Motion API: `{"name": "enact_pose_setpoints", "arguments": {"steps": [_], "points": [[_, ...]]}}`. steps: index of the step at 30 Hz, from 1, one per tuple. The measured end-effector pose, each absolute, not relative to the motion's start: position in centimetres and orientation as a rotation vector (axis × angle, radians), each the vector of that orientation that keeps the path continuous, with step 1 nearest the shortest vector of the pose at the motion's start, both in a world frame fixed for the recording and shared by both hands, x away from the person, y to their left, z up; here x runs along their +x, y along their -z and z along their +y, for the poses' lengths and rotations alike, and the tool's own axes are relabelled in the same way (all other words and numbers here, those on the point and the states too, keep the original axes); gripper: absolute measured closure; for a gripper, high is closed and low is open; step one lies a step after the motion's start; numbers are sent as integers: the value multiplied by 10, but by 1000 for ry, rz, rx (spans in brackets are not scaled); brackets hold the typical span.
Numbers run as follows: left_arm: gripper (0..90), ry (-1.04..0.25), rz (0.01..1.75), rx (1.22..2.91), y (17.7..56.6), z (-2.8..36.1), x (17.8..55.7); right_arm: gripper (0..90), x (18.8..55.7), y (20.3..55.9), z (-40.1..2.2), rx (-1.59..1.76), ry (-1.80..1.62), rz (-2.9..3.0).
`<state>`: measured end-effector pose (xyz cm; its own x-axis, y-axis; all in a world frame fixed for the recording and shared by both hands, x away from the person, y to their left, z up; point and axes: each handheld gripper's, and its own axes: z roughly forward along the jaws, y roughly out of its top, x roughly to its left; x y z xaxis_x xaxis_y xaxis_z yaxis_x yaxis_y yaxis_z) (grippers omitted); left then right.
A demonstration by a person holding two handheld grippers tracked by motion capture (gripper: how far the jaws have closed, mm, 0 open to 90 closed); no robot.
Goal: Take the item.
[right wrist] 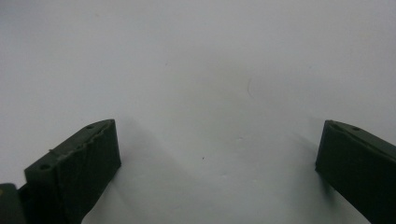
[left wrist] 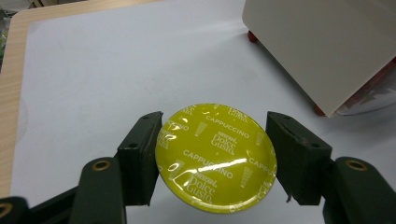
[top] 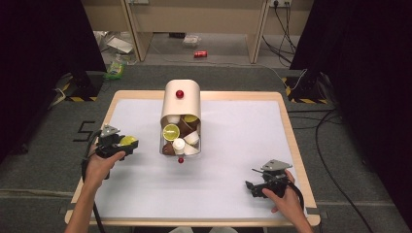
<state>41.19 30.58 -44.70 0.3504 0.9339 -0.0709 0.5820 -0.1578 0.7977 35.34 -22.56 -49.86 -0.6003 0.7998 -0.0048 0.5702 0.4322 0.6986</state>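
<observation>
My left gripper (top: pixel 127 143) is shut on a yellow-lidded coffee capsule (left wrist: pixel 215 157) printed "Cappuccino Dolce Gusto"; the black pads press its rim from both sides, low over the white mat at the table's left. A cream capsule holder (top: pixel 180 117) with a red knob stands at the middle of the table; its open tray holds several capsules, one with a yellow-green lid (top: pixel 171 131). The holder's cream side (left wrist: pixel 322 42) rises at the upper right of the left gripper view. My right gripper (top: pixel 250 186) rests at the near right, jaws wide apart over bare mat (right wrist: pixel 210 84), nothing between them.
The white mat (top: pixel 233 160) covers a wood-rimmed table (top: pixel 291 145). A small red ball (top: pixel 180 160) lies just in front of the holder. Beyond the table are grey floor, cables, a red can (top: pixel 200 54) and wooden furniture legs.
</observation>
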Motion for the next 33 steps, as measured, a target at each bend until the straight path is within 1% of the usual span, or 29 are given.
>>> {"name": "enact_pose_setpoints", "arguments": {"steps": [15,33], "points": [[383,-567,1364,1901,468,301,427,3,353,499,-226,1170,-956,2355],[381,-573,1369,1927,481,297,435,3,353,499,-226,1171,-956,2354]]}}
